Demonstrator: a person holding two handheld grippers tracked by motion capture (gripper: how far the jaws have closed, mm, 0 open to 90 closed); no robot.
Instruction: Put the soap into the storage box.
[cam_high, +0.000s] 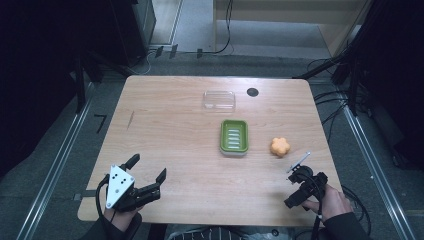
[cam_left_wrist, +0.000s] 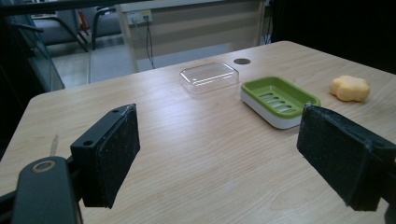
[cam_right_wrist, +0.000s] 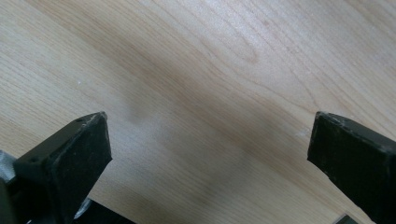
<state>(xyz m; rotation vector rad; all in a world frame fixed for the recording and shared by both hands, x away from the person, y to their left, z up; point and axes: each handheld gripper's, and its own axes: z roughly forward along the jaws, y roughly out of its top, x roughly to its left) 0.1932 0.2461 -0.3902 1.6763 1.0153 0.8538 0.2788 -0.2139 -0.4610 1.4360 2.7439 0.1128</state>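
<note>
A green soap dish (cam_high: 234, 136) (cam_left_wrist: 279, 99) on a white base lies near the table's middle. Beyond it rests a clear plastic lid (cam_high: 219, 100) (cam_left_wrist: 208, 77). To the dish's right sits an orange flower-shaped soap (cam_high: 280, 146) (cam_left_wrist: 350, 87). My left gripper (cam_high: 148, 168) (cam_left_wrist: 219, 156) hovers over the near left corner, jaws wide open and bare, facing the dish. My right gripper (cam_high: 299, 186) (cam_right_wrist: 210, 149) is at the near right, tilted down at bare wood, jaws apart with nothing between them.
The wooden table (cam_high: 175, 150) has a dark round hole (cam_high: 252, 92) near its far edge. Cables (cam_high: 330, 107) run along the floor to the right, and dark racks flank both sides. A metal rail (cam_high: 55, 165) lies on the floor at the left.
</note>
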